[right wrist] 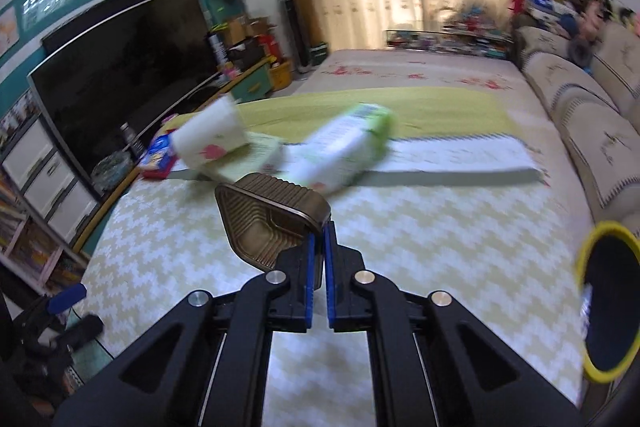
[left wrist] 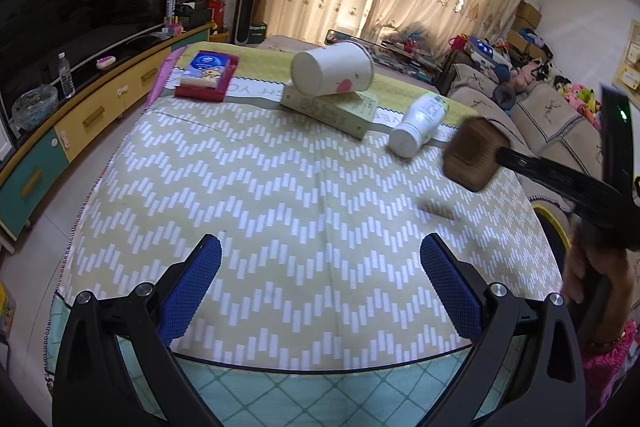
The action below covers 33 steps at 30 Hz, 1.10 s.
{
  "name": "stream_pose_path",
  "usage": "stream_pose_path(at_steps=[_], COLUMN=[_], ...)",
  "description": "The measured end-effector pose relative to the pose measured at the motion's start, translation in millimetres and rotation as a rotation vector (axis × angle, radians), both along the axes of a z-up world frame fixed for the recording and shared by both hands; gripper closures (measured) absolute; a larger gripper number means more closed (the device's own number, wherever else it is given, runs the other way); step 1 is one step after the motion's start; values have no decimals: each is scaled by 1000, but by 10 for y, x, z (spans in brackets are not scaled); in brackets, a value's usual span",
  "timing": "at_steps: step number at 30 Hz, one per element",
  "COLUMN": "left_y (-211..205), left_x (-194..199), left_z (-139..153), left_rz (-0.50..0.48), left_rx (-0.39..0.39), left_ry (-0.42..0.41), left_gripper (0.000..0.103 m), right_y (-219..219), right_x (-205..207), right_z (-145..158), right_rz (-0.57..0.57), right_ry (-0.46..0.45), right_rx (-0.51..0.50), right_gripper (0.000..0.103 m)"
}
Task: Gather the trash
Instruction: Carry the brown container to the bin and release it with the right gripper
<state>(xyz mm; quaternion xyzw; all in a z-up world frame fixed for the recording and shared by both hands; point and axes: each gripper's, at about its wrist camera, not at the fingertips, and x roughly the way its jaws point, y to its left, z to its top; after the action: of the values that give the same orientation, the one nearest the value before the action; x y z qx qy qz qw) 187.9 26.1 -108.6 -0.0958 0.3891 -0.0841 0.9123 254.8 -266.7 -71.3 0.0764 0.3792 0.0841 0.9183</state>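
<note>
My right gripper (right wrist: 319, 227) is shut on the rim of a brown ribbed plastic tray (right wrist: 268, 217) and holds it above the patterned table; the tray also shows in the left wrist view (left wrist: 470, 157), held in the air at the right. My left gripper (left wrist: 320, 247) is open and empty over the near part of the table. At the far side lie a white paper cup (left wrist: 332, 69) on its side on a pale green box (left wrist: 332, 109), a white and green bottle (left wrist: 420, 125) on its side, and a red and blue packet (left wrist: 208, 75).
A black bin with a yellow rim (right wrist: 608, 311) stands off the table's right edge. A sofa (right wrist: 580, 131) runs along the right. A TV cabinet (left wrist: 80, 123) with a large screen lines the left wall. The zigzag cloth (left wrist: 280, 207) covers the table.
</note>
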Motion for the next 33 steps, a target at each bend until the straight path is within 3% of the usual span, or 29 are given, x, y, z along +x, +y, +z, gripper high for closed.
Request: stream_pose_path(at_steps=[8,17,26,30,33], left_y=[-287,-687,-993,-1031,-998], left_x=[62,184,320,392,457], left_z=[4,-1,-4,-15,2], left_rz=[-55,-111,-148,-154,-145], left_rx=[21,57,74,80,89], left_ry=[0,13,25,31,27], left_gripper=[5,5,5,5,5], right_y=[-1256,-2526,-3058,-3126,-3157], right_x=[-397,-672,-715,-774,-823], right_z=[-104,-554,-880,-927,-951], right_rz=[-296,-617,-725,-765,-776], right_ry=[16,105,182,176,169], right_rx=[-6,-33,-63,-57,-48], right_gripper=[98,98,98,67,66])
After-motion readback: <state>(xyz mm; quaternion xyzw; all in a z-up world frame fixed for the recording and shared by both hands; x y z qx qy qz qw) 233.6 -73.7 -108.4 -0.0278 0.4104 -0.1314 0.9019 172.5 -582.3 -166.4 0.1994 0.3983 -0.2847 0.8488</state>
